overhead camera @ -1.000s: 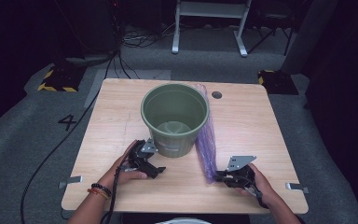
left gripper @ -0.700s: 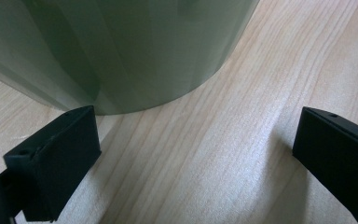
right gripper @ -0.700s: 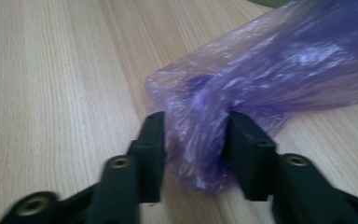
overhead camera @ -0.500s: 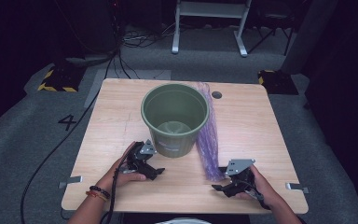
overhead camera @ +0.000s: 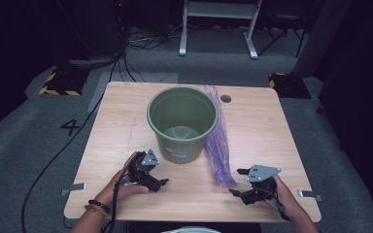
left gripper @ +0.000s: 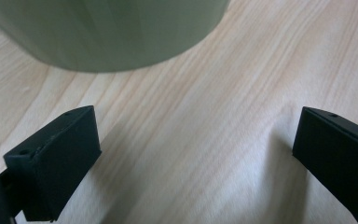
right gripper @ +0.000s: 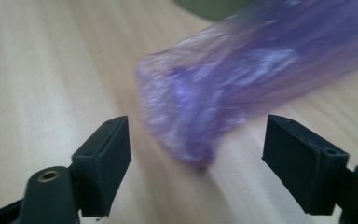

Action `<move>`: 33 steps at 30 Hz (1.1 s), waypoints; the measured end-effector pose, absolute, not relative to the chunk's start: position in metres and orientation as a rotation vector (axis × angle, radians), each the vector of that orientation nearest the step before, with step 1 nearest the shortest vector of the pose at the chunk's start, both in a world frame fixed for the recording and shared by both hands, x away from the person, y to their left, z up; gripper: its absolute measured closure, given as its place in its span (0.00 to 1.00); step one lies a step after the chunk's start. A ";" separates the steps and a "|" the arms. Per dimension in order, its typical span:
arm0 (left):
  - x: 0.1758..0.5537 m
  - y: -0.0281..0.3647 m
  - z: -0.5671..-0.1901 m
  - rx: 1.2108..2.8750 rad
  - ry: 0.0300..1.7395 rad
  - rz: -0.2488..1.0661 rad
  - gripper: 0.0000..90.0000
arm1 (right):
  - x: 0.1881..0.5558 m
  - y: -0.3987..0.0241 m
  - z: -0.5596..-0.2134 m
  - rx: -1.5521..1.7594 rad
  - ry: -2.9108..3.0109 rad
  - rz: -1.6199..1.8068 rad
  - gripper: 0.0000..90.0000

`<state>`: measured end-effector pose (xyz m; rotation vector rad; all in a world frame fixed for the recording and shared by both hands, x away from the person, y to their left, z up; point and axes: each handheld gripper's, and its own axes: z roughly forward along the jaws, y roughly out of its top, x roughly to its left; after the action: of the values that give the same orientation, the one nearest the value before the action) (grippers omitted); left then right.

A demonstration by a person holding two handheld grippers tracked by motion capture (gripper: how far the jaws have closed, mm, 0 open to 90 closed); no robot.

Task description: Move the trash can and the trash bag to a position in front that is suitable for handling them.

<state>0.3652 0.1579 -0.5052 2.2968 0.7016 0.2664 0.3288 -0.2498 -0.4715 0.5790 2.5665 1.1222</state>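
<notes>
High view, your right gripper (overhead camera: 239,182): near right on the surface (overhead camera: 272,126), jaws just opened wide, nothing between them; it sits just near-right of the purple bag's (overhead camera: 217,145) near end, apart from it.
High view, your left gripper (overhead camera: 156,175): near left, released, holding nothing, close to the near side of the green bucket (overhead camera: 182,124).
High view, count: one bucket, upright at the middle; one purple bag, a long crumpled strip lying along the bucket's right side from far to near; two grippers.
Left gripper view: your jaws stand wide apart over bare wood (left gripper: 205,140); the bucket's base (left gripper: 107,32) lies beyond them, untouched.
Right gripper view: your jaws gape wide; the bag's blurred end (right gripper: 205,116) lies ahead between them, neither jaw touching it; a sliver of the bucket (right gripper: 209,7) at the far edge.
</notes>
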 end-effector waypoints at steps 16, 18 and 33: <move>0.355 0.168 -0.505 2.291 0.719 0.271 0.00 | 0.424 -0.284 -0.460 0.861 2.330 1.143 0.26; 0.356 0.168 -0.505 2.292 0.718 0.268 0.00 | 0.436 -0.280 -0.457 0.864 2.315 1.153 0.26; 0.358 0.166 -0.505 2.297 0.707 0.264 0.00 | 0.500 -0.212 -0.468 0.879 2.420 1.097 0.31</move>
<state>0.3583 0.1656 -0.5053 2.2968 0.7071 0.2637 0.5004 -0.2116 -0.4676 0.8793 2.4202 1.0974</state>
